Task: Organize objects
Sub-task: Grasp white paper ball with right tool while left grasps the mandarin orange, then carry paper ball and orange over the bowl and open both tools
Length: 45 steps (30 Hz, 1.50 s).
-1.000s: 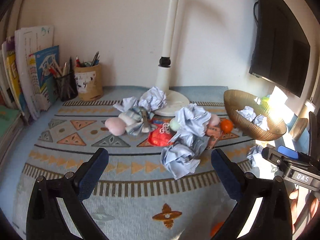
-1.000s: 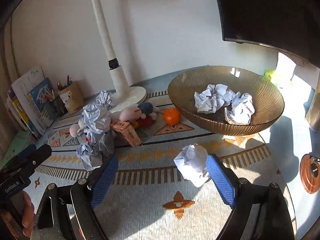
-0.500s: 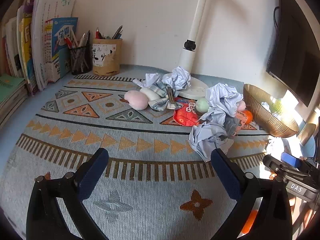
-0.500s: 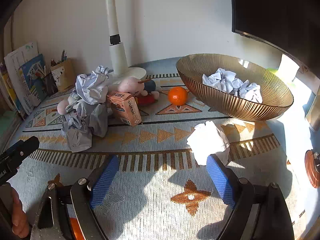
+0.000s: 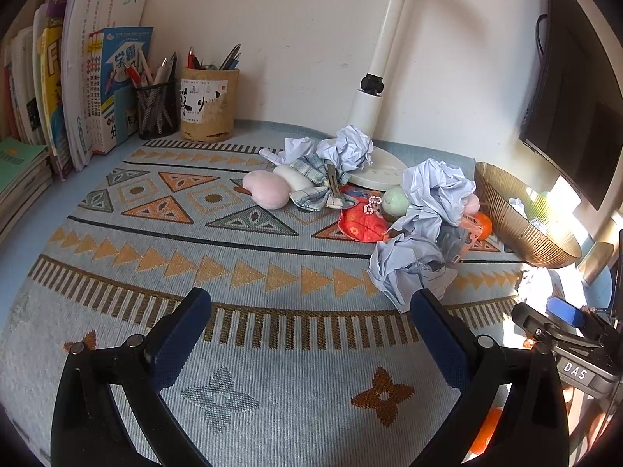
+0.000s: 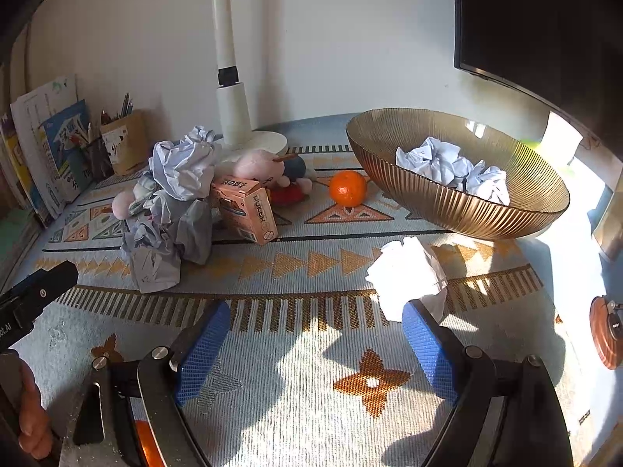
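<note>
Bright sun from right, glare blown out there; hard shadows on mat (image 6: 296, 408); fisheye warp, dark corners.

Desk surroundings from my two wrist views

I see a patterned mat (image 5: 163, 233) covering the desk, a white lamp (image 5: 375, 105) standing on its round base at the back by the wall, and a dark monitor (image 5: 576, 109) on the right. At back left, books (image 5: 78, 78) stand upright against the wall, with a black mesh pen cup (image 5: 155, 109) touching a tan pen holder (image 5: 208, 105) beside them. A round wooden coaster (image 6: 605, 330) lies far right.
</note>
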Available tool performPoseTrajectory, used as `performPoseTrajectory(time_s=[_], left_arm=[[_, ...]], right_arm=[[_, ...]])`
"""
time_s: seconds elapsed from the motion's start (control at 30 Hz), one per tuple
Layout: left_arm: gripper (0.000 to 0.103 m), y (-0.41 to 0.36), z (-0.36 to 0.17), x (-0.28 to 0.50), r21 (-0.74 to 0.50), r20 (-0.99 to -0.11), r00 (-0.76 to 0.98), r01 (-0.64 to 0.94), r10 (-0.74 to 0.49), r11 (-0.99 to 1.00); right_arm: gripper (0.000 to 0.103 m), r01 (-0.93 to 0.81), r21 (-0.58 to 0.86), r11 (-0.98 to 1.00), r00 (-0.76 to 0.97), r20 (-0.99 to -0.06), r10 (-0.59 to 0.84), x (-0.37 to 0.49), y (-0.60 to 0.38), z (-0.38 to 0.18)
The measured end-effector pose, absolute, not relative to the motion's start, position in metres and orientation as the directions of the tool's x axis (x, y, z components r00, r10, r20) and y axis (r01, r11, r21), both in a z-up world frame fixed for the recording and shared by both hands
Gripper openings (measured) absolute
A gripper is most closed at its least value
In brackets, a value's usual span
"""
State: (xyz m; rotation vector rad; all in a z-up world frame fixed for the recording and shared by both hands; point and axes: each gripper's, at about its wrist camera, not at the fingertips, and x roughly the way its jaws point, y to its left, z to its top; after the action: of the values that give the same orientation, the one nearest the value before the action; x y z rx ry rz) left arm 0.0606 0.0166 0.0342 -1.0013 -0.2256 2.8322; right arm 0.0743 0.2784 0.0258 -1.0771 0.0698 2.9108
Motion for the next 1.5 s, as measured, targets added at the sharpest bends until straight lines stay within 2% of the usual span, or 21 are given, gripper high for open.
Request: performPoseTrajectory(time_s=[0.1, 0.2, 0.43, 0.53, 0.7, 0.8, 0.83, 0.87, 0.93, 0.97, 1.0, 1.1, 1.2, 1.4, 1.5], left_arm=[[0.102, 0.024, 0.04, 0.07, -0.169, -0.604, -0.766, -0.144, 0.218, -0.975], [0.102, 0.036, 0.041, 0.091, -0.171, -0.613, -0.722, -0.274, 0.32, -0.946], [0.102, 0.075, 0.034, 0.126, -0.233, -0.647, -0.575, -0.477, 0.501, -0.848], [0.102, 0.088, 0.027, 0.127, -0.235, -0.683, -0.531, -0.49, 0.501, -0.84], [0.099, 0.105, 0.02, 0.132, -0.204, -0.715, -0.493, -0.532, 0.497, -0.822], [0.091, 0.117, 0.02, 0.131, -0.167, -0.728, -0.492, -0.548, 0.477, -0.82], [0.08, 0.121, 0.019, 0.129, -0.153, -0.74, -0.484, -0.554, 0.466, -0.818], [0.068, 0.125, 0.016, 0.127, -0.139, -0.755, -0.478, -0.553, 0.449, -0.822], [0.058, 0.128, 0.012, 0.124, -0.117, -0.768, -0.485, -0.536, 0.418, -0.836], [0.042, 0.127, 0.012, 0.124, -0.111, -0.764, -0.493, -0.536, 0.417, -0.837], [0.037, 0.126, 0.013, 0.123, -0.126, -0.762, -0.486, -0.538, 0.429, -0.833], [0.035, 0.121, 0.02, 0.118, -0.115, -0.748, -0.517, -0.516, 0.416, -0.849], [0.035, 0.108, 0.036, 0.108, -0.098, -0.712, -0.577, -0.482, 0.4, -0.871], [0.034, 0.074, 0.044, 0.068, -0.112, -0.67, -0.655, -0.377, 0.35, -0.919], [0.034, 0.06, 0.031, 0.054, -0.168, -0.675, -0.652, -0.323, 0.347, -0.932]], right_arm=[[0.089, -0.041, 0.125, -0.991, -0.823, -0.567, -0.037, 0.096, 0.298, 0.042], [0.094, -0.101, 0.172, -0.98, -0.836, -0.548, -0.01, 0.111, 0.329, 0.049], [0.094, -0.103, 0.205, -0.973, -0.76, -0.648, -0.056, 0.09, 0.366, 0.043], [0.094, -0.083, 0.175, -0.981, -0.715, -0.697, -0.064, 0.072, 0.359, 0.033], [0.094, -0.112, 0.18, -0.977, -0.706, -0.707, -0.049, 0.057, 0.358, 0.024], [0.094, -0.135, 0.147, -0.98, -0.683, -0.73, -0.015, 0.047, 0.356, 0.02], [0.092, -0.134, 0.141, -0.981, -0.673, -0.739, -0.014, 0.045, 0.355, 0.018], [0.086, -0.132, 0.133, -0.982, -0.667, -0.745, -0.012, 0.043, 0.353, 0.017], [0.074, -0.12, 0.127, -0.985, -0.659, -0.752, -0.016, 0.042, 0.352, 0.015], [0.061, -0.111, 0.124, -0.986, -0.652, -0.758, -0.022, 0.04, 0.35, 0.013], [0.046, -0.1, 0.119, -0.988, -0.648, -0.761, -0.027, 0.039, 0.349, 0.013], [0.045, -0.077, 0.11, -0.991, -0.691, -0.723, -0.027, 0.049, 0.343, 0.021], [0.045, 0.028, 0.224, -0.974, -0.743, -0.648, -0.171, 0.067, 0.336, 0.04], [0.045, 0.125, 0.189, -0.974, -0.687, -0.692, -0.222, 0.069, 0.301, 0.04], [0.047, 0.14, 0.155, -0.978, -0.655, -0.726, -0.209, 0.07, 0.292, 0.03]])
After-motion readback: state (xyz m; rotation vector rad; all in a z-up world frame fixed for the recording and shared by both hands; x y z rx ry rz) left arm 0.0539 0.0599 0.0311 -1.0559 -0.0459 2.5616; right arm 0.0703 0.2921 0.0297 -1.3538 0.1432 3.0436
